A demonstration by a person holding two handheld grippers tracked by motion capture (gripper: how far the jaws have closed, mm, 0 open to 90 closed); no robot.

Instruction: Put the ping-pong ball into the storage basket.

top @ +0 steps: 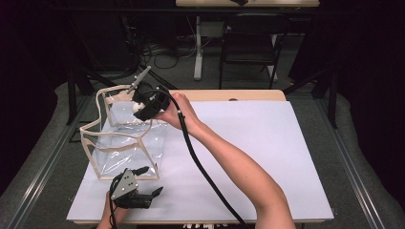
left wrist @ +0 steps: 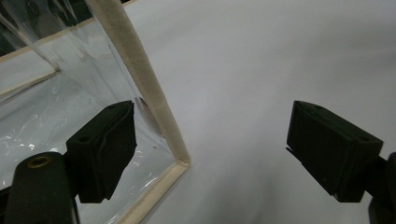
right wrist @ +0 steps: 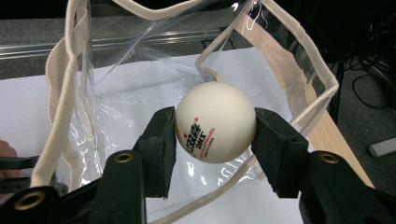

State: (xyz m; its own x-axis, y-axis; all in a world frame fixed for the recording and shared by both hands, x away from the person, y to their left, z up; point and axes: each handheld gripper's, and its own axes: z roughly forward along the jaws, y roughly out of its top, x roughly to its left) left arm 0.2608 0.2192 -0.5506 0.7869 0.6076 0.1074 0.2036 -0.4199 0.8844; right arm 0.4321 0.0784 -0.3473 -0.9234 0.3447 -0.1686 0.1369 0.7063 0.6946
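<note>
Gripping one ball point(right wrist: 215, 122) above one bag point(right wrist: 60, 100)

The table cover point(top: 267, 157) is plain white with no pattern, and the table edge point(top: 248, 95) behind it is light wood colour. The bag point(top: 125, 143) is of clear, shiny plastic with a cream fabric border point(left wrist: 140, 70), and the ball point(right wrist: 215, 122) is off-white with small red and black printing on it. Both the left gripper point(top: 144, 183) and the right gripper point(top: 138, 107) are black with brass-coloured screws, the left one has a grey plate point(top: 125, 183) on top, and the floor point(top: 43, 157) is grey.
</note>
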